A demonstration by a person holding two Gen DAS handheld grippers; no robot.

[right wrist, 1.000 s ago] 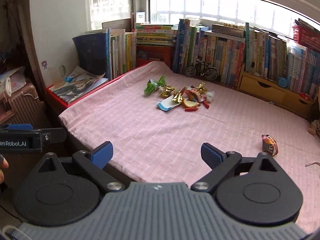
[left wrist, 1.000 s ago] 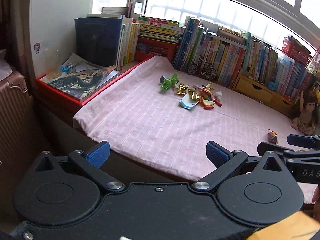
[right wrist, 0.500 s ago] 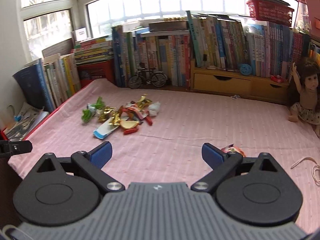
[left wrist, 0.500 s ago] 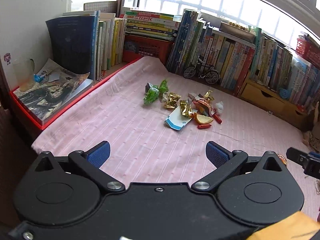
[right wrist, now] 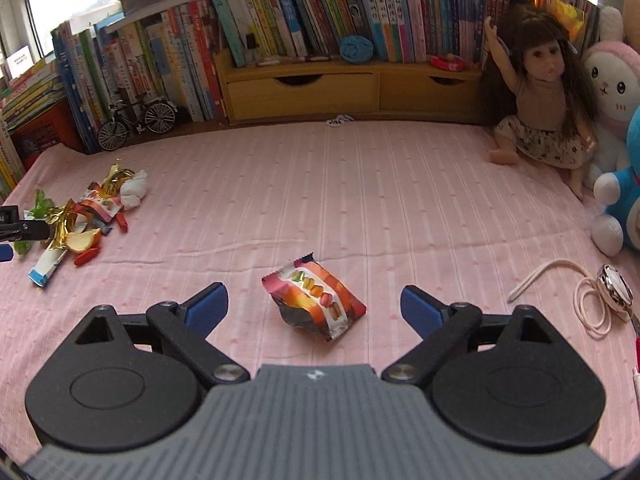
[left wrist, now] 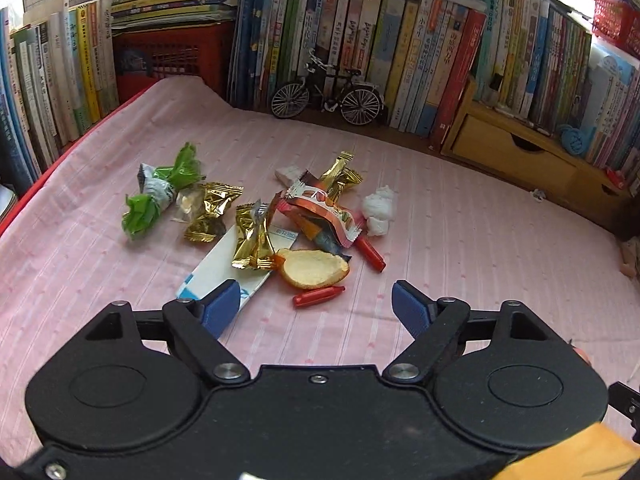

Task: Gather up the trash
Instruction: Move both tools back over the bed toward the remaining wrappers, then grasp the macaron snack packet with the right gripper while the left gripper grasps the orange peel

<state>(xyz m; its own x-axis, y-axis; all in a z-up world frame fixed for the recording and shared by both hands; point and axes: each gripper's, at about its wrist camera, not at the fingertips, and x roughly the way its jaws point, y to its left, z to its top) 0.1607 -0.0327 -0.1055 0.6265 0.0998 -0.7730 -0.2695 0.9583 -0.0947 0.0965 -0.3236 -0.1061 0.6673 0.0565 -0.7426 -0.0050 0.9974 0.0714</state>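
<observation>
**Trash still scattered, both grippers closing in**

Left wrist view: hovering over the litter pile on the pink bedspread, left gripper gaping fairly wide with jaws just now narrowing a touch, nothing between them yet. Lying just ahead: red capsule nearest the fingertips, orange peel right behind it, blue-and-white carton partly behind the left finger, gold wrappers, green wrapper, striped snack wrapper and white tissue farther back. Toy bicycle and books beyond, not trash by the look of it.

Right wrist view: aiming at a lone macaron snack packet, sitting between the spread fingers of the right gripper, pads well clear of it on both sides. Doll and plush toys off to the right, cord with a watch-like piece near the edge.

Judging progress: barely begun. Nothing gripped, no bin showing, every piece still waiting.
</observation>
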